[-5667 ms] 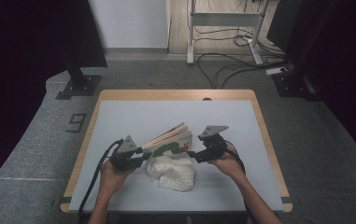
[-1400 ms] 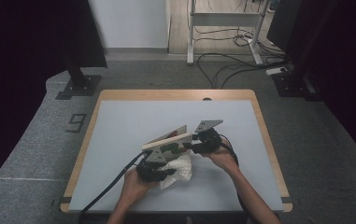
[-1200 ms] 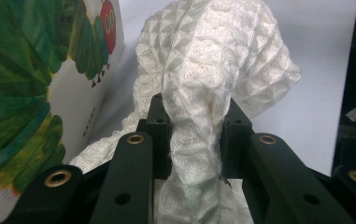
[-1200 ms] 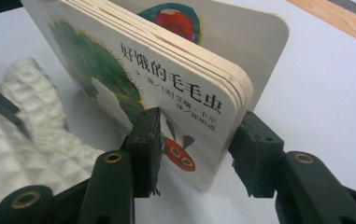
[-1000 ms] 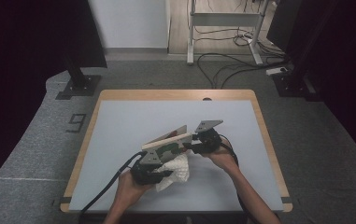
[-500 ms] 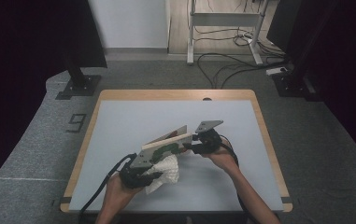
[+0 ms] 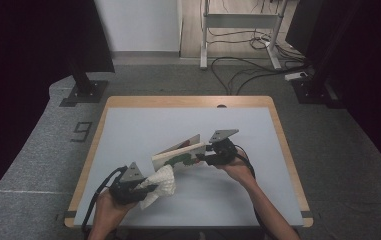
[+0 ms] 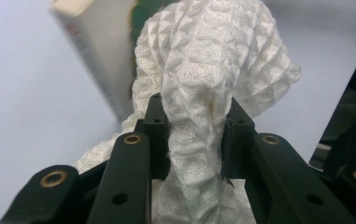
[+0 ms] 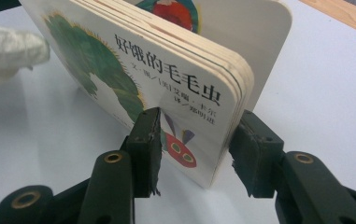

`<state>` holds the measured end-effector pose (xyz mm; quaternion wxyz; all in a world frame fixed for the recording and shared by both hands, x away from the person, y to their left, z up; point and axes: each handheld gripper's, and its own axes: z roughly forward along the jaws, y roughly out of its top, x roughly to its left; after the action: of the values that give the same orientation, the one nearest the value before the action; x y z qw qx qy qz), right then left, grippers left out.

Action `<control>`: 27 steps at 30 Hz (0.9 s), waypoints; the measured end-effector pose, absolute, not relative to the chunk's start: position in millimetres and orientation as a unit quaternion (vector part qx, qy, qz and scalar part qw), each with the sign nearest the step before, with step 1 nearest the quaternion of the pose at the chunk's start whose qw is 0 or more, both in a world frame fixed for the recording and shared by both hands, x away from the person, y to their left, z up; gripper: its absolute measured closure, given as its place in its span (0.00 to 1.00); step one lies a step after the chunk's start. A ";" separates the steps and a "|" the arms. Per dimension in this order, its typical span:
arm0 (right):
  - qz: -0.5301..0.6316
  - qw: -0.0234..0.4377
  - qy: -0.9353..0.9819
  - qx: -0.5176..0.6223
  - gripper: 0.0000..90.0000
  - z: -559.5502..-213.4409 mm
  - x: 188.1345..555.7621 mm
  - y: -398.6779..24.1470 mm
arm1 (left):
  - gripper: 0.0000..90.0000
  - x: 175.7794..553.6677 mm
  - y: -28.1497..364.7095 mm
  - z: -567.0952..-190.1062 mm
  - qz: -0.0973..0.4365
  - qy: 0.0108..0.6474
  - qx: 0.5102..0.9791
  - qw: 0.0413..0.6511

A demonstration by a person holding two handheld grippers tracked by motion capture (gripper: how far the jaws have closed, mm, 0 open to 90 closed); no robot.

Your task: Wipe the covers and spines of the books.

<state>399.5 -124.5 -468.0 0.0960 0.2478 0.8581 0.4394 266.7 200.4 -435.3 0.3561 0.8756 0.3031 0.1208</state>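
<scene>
we see the table [image 7: 128, 130] running from six o'clock up toward twelve, and everything on it sits in its near half. the book [image 7: 178, 152] stands on edge close to the centre, leaning, its pages fanned toward twelve. at its three o'clock end the right gripper [image 7: 205, 159] clamps its corner, with the right hand [image 7: 235, 170] behind it toward four o'clock. the cloth [image 7: 159, 184] lies at seven o'clock from the book, just beside its lower end; we cannot tell whether they touch. the left gripper [image 7: 145, 189] pinches the cloth from eight o'clock, with the left hand [image 7: 108, 207] at the table's near edge.
</scene>
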 end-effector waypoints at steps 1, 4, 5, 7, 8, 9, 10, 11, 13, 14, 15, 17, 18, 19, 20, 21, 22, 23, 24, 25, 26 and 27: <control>0.440 0.096 0.858 0.248 0.60 -467.9 399.5 -124.4 | 0.76 266.3 204.2 -435.1 0.122 0.308 0.874 0.356; 0.439 0.096 0.858 0.249 0.60 -467.4 399.6 -124.0 | 0.76 265.1 215.0 -434.3 0.126 0.319 0.870 0.355; 0.439 0.096 0.858 0.250 0.60 -467.4 399.7 -124.0 | 0.76 264.5 218.4 -433.8 0.128 0.322 0.868 0.355; 0.439 0.096 0.858 0.250 0.60 -467.1 399.9 -123.9 | 0.76 263.5 225.7 -432.0 0.134 0.329 0.865 0.353; 0.439 0.096 0.858 0.250 0.60 -467.0 399.9 -124.0 | 0.76 263.1 228.9 -431.0 0.136 0.332 0.864 0.352; 0.439 0.096 0.858 0.250 0.60 -466.9 399.9 -124.0 | 0.76 262.7 232.2 -430.1 0.139 0.336 0.863 0.352; 0.440 0.096 0.857 0.250 0.60 -466.8 399.8 -124.1 | 0.76 262.5 235.5 -429.1 0.142 0.339 0.862 0.350; 0.440 0.095 0.857 0.250 0.60 -466.8 399.7 -124.2 | 0.76 262.5 238.5 -428.4 0.143 0.343 0.860 0.349; 0.440 0.094 0.857 0.250 0.60 -466.7 399.9 -124.6 | 0.76 263.4 244.2 -427.3 0.151 0.350 0.858 0.345; 0.441 0.094 0.857 0.250 0.60 -466.5 399.9 -124.6 | 0.76 264.6 246.7 -427.2 0.156 0.354 0.857 0.341; 0.441 0.094 0.857 0.250 0.60 -466.4 399.9 -124.7 | 0.76 266.3 249.0 -427.6 0.160 0.359 0.856 0.337; 0.441 0.094 0.857 0.250 0.60 -466.2 399.8 -124.6 | 0.76 271.3 253.6 -429.6 0.161 0.366 0.853 0.335; 0.441 0.094 0.857 0.250 0.60 -465.9 399.6 -124.7 | 0.76 274.2 255.7 -431.0 0.161 0.370 0.852 0.334; 0.441 0.094 0.857 0.250 0.60 -465.7 399.5 -124.7 | 0.76 276.5 256.9 -432.4 0.161 0.373 0.850 0.334; 0.441 0.093 0.857 0.250 0.60 -465.5 399.5 -124.8 | 0.76 279.5 258.0 -434.3 0.161 0.377 0.849 0.333; 0.442 0.093 0.857 0.250 0.60 -465.4 399.5 -125.0 | 0.76 283.3 258.8 -437.0 0.161 0.380 0.848 0.333; 0.443 0.093 0.856 0.250 0.60 -465.1 399.5 -125.1 | 0.76 286.4 259.0 -439.3 0.159 0.381 0.848 0.333; 0.443 0.093 0.856 0.250 0.60 -465.1 399.5 -125.1 | 0.76 286.4 259.0 -439.3 0.159 0.381 0.848 0.333; 0.445 0.093 0.855 0.250 0.60 -464.4 399.6 -125.4 | 0.76 292.2 257.1 -444.8 0.156 0.382 0.848 0.332; 0.445 0.093 0.855 0.250 0.60 -464.1 399.6 -125.4 | 0.76 295.2 255.5 -448.1 0.152 0.381 0.850 0.331; 0.445 0.094 0.855 0.250 0.60 -463.6 399.5 -125.5 | 0.76 298.0 253.7 -451.6 0.148 0.379 0.852 0.330; 0.445 0.094 0.855 0.249 0.60 -463.1 399.4 -125.6 | 0.76 300.9 252.1 -455.2 0.146 0.379 0.853 0.328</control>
<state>399.4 -125.6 -463.1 0.0939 0.2493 0.8549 0.4452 300.9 252.1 -455.2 0.3277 0.8529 0.3793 0.1459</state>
